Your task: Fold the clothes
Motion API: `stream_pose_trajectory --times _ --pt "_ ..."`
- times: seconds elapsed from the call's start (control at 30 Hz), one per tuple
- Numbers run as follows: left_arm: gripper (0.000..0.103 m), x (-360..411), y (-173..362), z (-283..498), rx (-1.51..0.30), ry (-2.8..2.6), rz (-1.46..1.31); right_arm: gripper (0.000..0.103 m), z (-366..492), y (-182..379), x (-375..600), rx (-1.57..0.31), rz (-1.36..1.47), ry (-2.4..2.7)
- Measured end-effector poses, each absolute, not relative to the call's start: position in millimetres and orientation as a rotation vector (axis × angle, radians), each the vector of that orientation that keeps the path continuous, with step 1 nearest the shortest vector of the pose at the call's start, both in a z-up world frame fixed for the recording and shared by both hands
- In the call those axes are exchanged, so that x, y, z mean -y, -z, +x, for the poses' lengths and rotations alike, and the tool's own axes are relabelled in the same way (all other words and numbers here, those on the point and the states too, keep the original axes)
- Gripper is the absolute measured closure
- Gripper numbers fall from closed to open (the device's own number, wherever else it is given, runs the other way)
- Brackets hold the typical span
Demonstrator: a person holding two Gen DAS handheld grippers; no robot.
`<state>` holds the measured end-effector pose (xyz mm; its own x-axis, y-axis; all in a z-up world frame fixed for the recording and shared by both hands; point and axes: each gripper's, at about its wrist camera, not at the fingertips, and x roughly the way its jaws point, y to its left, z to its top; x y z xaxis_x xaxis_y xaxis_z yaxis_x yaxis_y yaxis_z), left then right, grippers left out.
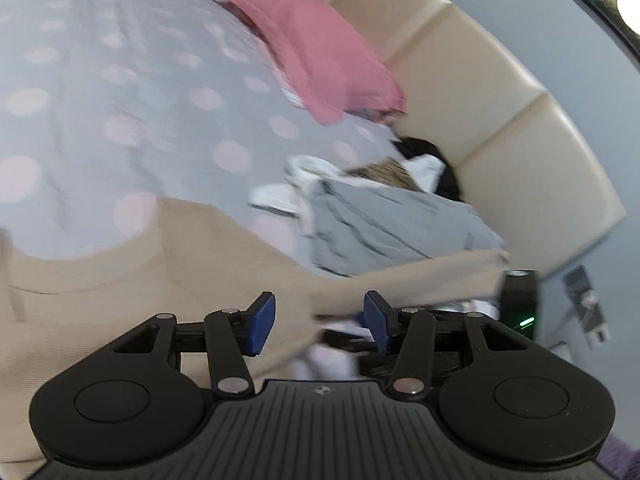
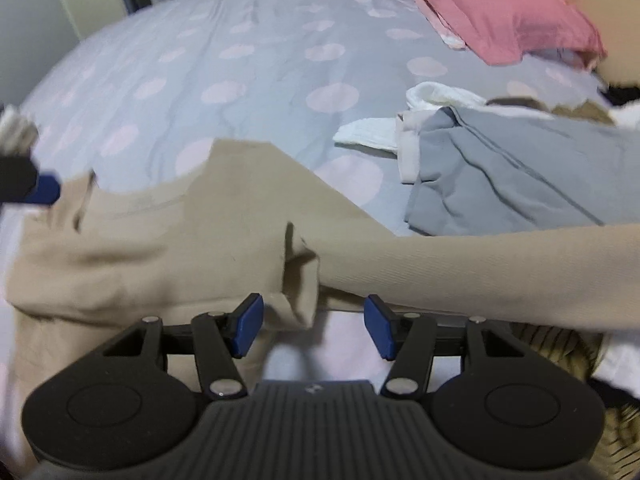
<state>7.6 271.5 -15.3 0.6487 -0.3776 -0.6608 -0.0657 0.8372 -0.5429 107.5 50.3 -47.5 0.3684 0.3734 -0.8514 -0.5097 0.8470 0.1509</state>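
Observation:
A beige long-sleeved top (image 1: 120, 280) lies spread on the bed, neckline facing away. My left gripper (image 1: 320, 322) hovers open just above its shoulder area, blue pads wide apart with cloth beneath them. One sleeve (image 2: 480, 276) stretches out to the right. In the right wrist view the beige top (image 2: 160, 248) has a rumpled fold near the armpit, and my right gripper (image 2: 314, 326) stands open with that fold between its pads, not pinched. A blue fingertip (image 2: 46, 190) of the left gripper shows at the top's far left shoulder.
A crumpled grey garment (image 2: 500, 176) and white cloth (image 2: 432, 96) lie to the right, over a pile of other clothes. A pink pillow (image 1: 320, 48) rests by the cream padded headboard (image 1: 500, 100). The dotted bedcover (image 2: 240, 80) extends beyond. A black device with a green light (image 1: 520, 304) stands right.

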Motion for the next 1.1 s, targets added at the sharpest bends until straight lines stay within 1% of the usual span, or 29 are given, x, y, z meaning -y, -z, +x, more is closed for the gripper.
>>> stream_pose_trajectory --times 0.07,0.17,0.3,0.37,0.4,0.43,0.5,0.53,0.67,0.87,0.9,0.97,1.0,1.03,1.07,1.1 --pt "0.057 -285.4 13.5 -0.5 -0.85 0.126 -0.542 0.044 117.0 42.7 -48.9 -1.08 -0.073 -0.584" --pt "0.057 -317.8 15.6 -18.9 -0.84 0.01 -0.577 0.045 131.3 39.4 -56.2 -1.116 0.0 -0.609" --pt "0.057 -360.9 18.3 -43.4 -0.824 -0.146 -0.621 0.059 145.5 57.1 -69.3 -1.203 0.035 -0.611" --pt "0.057 -376.3 21.6 -54.3 -0.82 -0.202 -0.647 0.061 148.7 65.6 -69.4 -1.245 0.075 -0.616" --pt "0.057 -381.3 23.9 -58.9 -0.82 -0.221 -0.661 0.069 150.2 69.4 -69.3 -1.265 0.096 -0.62" --pt "0.057 -383.8 26.3 -62.1 -0.824 -0.234 -0.665 0.085 150.6 70.9 -69.0 -1.281 0.109 -0.635" --pt "0.057 -386.3 31.4 -66.6 -0.835 -0.249 -0.661 0.095 148.1 70.1 -67.6 -1.294 0.105 -0.677" --pt "0.057 -386.4 33.3 -68.7 -0.84 -0.252 -0.657 0.097 144.6 67.5 -66.3 -1.287 0.082 -0.697" --pt "0.057 -386.6 37.4 -77.1 -0.847 -0.245 -0.638 0.098 130.4 61.4 -60.4 -1.269 -0.025 -0.768" --pt "0.057 -388.4 41.7 -84.7 -0.854 -0.235 -0.614 0.097 110.8 88.5 -55.3 -1.333 -0.263 -0.745" --pt "0.057 -388.7 43.5 -85.5 -0.857 -0.237 -0.616 0.092 109.7 91.0 -54.3 -1.34 -0.283 -0.736" --pt "0.057 -390.8 46.3 -86.2 -0.863 -0.25 -0.622 0.089 112.8 84.3 -44.9 -1.316 -0.261 -0.716" --pt "0.057 -392.1 47.1 -86.7 -0.86 -0.254 -0.623 0.083 115.9 77.7 -37.8 -1.294 -0.229 -0.707" --pt "0.057 -394.1 48.2 -87.5 -0.858 -0.258 -0.623 0.071 119.7 70.2 -31.3 -1.269 -0.188 -0.699" --pt "0.057 -396.0 49.3 -88.3 -0.856 -0.263 -0.622 0.066 123.9 63.9 -26.6 -1.244 -0.151 -0.687" --pt "0.057 -398.0 50.6 -89.0 -0.855 -0.269 -0.623 0.065 128.1 58.3 -22.5 -1.219 -0.117 -0.675"
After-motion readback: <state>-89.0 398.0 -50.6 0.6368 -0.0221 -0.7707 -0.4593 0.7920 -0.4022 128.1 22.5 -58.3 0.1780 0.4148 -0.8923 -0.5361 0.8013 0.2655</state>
